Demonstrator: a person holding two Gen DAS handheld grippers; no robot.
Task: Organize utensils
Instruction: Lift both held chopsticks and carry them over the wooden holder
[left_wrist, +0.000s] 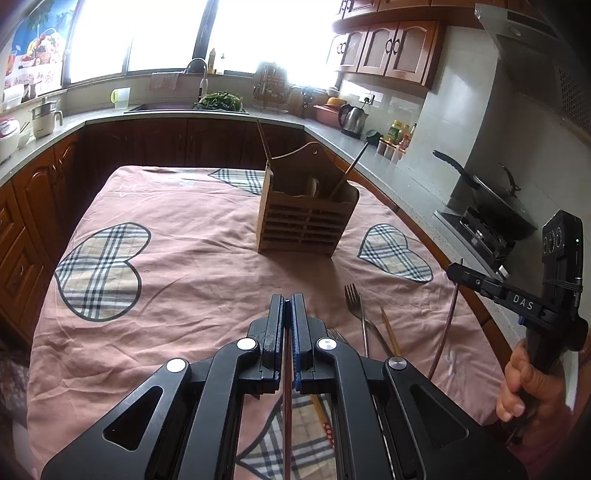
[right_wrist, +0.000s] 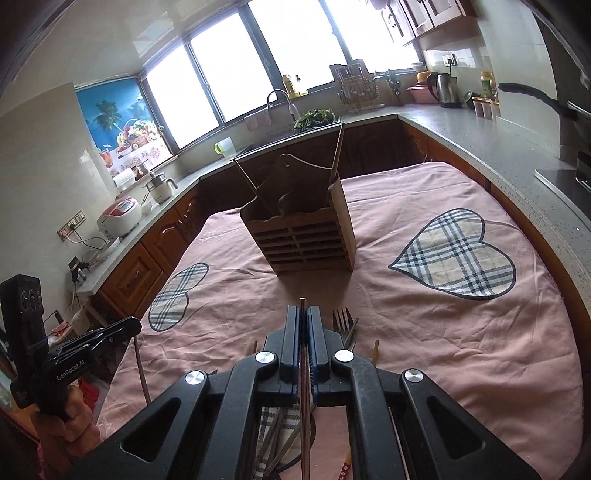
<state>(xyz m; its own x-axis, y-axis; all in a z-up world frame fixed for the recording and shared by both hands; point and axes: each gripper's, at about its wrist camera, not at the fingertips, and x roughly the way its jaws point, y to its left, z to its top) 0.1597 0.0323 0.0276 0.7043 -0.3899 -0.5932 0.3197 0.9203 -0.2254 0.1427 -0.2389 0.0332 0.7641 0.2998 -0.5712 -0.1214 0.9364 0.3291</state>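
Observation:
A slatted wooden utensil holder (left_wrist: 306, 218) stands on the pink tablecloth, with chopsticks and a ladle in it; it also shows in the right wrist view (right_wrist: 303, 236). My left gripper (left_wrist: 287, 301) is shut on a dark reddish-brown chopstick (left_wrist: 287, 387), held above the cloth near the front. My right gripper (right_wrist: 303, 308) is shut on a thin metal chopstick (right_wrist: 303, 406); in the left wrist view it (left_wrist: 452, 271) holds a thin stick hanging down. Forks (left_wrist: 356, 299) and a wooden chopstick (left_wrist: 389, 332) lie on the cloth between the grippers. The forks also show in the right wrist view (right_wrist: 343, 321).
The table (left_wrist: 184, 266) has a pink cloth with plaid hearts. A grey kitchen counter (left_wrist: 391, 166) wraps around behind and to the right, with a kettle (left_wrist: 352, 118), spice jars, a sink and a stove with a pan (left_wrist: 491, 192).

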